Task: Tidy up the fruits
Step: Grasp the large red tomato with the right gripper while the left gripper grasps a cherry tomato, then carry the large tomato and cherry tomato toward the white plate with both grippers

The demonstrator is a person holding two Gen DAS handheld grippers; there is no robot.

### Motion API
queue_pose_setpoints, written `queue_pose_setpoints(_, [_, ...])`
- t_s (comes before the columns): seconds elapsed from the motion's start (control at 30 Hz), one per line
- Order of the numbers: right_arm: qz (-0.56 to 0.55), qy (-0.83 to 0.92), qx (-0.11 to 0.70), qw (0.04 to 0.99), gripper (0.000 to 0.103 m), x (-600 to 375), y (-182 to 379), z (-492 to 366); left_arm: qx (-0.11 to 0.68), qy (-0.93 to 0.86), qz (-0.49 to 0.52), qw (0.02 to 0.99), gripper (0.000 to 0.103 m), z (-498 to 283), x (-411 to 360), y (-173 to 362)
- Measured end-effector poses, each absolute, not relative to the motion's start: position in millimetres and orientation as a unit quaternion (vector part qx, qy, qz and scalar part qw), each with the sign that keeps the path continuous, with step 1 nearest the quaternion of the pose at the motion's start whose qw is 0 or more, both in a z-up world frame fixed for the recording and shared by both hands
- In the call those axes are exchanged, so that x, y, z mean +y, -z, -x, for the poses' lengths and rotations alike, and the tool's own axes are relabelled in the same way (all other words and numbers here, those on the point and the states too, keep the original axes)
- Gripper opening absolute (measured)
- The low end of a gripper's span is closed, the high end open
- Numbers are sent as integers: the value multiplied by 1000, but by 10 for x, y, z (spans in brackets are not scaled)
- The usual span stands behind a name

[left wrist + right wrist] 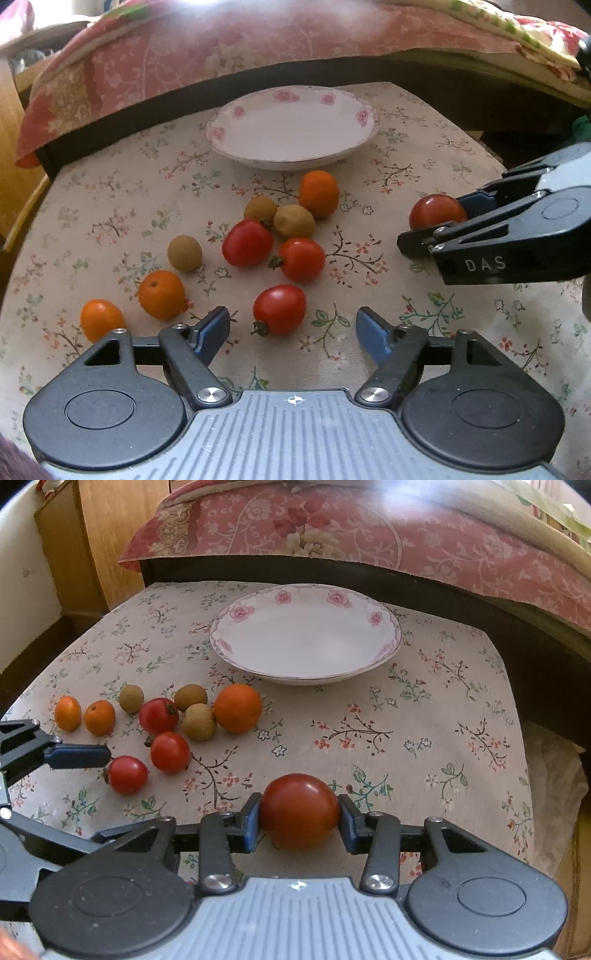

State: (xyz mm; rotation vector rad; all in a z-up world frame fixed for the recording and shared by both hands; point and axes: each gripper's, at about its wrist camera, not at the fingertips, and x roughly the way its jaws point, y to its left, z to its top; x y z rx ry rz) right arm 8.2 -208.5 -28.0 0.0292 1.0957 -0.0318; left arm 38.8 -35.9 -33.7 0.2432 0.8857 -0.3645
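Floral tablecloth [424, 716] over a small table beside a bed. Right gripper [299, 814] pinches a dark red cherry tomato [299, 810] between its blue pads, low over the cloth. White shallow dish with pink flower rim [236, 642] sits empty straight ahead of it, slightly left, well apart; likely next move is carry forward and drop in. Left gripper [291, 326] is spread wide, holding nothing, just short of a bright red cherry tomato [279, 309] at the near edge of the loose fruit cluster.
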Motion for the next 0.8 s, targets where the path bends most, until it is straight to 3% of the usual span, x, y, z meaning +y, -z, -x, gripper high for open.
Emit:
queue_pose_setpoints(0.23, [-12,17,524,851,44,-2070,280,-93,434,176,-109,877,89,-457,-346,347])
queue_pose_setpoints(0.37, [-14,16,525,851,44,-2075,283,-91,444,184,-110,870,103,-458,-359,388])
queue_pose_setpoints(0.8, [-24,15,525,850,44,-2101,282,-77,408,198,-96,886,103,-383,-407,461])
